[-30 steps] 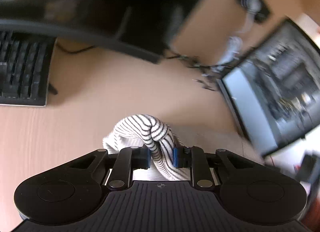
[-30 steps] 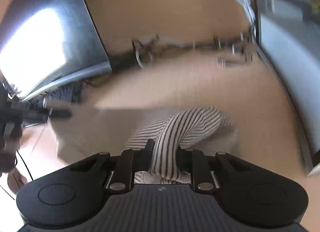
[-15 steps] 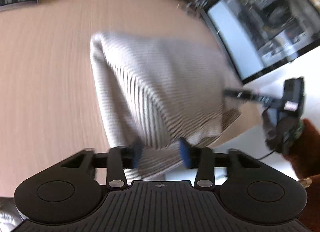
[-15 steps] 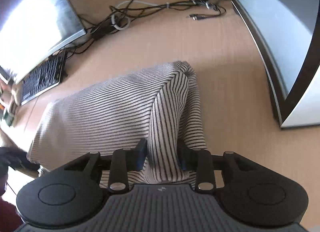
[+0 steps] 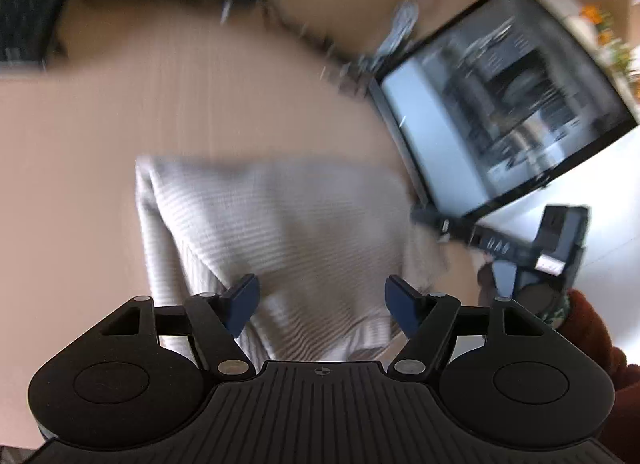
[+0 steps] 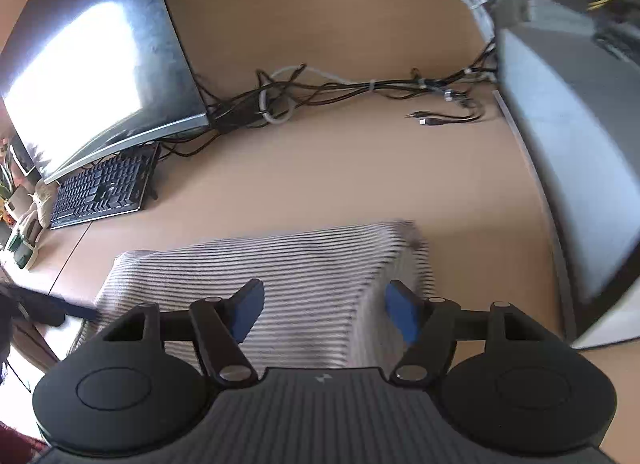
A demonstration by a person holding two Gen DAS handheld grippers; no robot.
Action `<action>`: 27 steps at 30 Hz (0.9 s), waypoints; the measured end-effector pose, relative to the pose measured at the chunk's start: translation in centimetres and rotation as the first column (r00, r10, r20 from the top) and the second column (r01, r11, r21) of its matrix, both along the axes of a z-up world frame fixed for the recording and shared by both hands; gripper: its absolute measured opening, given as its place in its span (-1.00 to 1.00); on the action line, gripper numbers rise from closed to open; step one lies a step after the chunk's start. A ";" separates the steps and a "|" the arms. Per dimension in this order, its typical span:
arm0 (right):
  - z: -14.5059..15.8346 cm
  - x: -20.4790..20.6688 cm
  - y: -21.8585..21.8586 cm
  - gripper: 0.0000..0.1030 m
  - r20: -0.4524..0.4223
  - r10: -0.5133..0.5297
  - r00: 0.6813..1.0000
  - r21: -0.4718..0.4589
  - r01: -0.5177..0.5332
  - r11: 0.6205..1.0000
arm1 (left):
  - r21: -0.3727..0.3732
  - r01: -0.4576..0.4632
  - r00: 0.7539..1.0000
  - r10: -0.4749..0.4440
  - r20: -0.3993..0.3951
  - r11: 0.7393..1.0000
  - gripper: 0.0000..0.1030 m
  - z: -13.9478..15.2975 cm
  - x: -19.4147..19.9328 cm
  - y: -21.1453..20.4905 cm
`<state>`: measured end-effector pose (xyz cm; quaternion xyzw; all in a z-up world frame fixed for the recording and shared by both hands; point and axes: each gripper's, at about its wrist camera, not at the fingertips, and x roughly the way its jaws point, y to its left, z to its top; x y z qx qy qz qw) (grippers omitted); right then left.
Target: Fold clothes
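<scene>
Cloth first: we see the striped garment (image 6: 280,284) lying as a folded slab on the wooden desk (image 6: 360,168), close to the near edge; its long axis runs side to side across both wrist views, with the stripes following that line, and one short end shows as a folded corner at the right of the right wrist view. It sits directly ahead of and below both tools, so neither hand is clearly nearer; our right gripper (image 6: 324,310) hovers over the right-hand end, our left gripper (image 5: 322,302) over the opposite end, though that view is blurred. Both sets of jaws are opening, blue pads spread clear of the fabric; cloth lies beneath the gaps, nothing is pinched. We judge the next fold would bring one short end across the long axis. Beyond lie a keyboard (image 6: 100,192), cables (image 6: 320,92) and two monitors (image 6: 92,64).
</scene>
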<state>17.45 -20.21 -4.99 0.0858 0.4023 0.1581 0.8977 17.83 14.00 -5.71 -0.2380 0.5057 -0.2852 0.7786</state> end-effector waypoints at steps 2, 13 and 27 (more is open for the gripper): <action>-0.5 0.5 0.8 0.62 0.006 -0.005 1.000 0.009 0.005 1.000 | 0.011 0.010 0.997 -0.009 -0.083 1.000 0.46 -2.0 0.4 -0.6; -3.4 2.2 2.2 1.00 -0.030 0.071 0.997 -0.097 -0.074 0.993 | 0.022 -0.018 0.993 0.020 -0.119 1.000 0.56 -3.4 3.8 -1.4; -2.8 2.4 2.5 1.00 -0.009 0.080 0.997 -0.163 -0.080 0.983 | 0.116 -0.078 0.995 0.070 0.068 0.990 0.82 -2.5 15.6 -4.9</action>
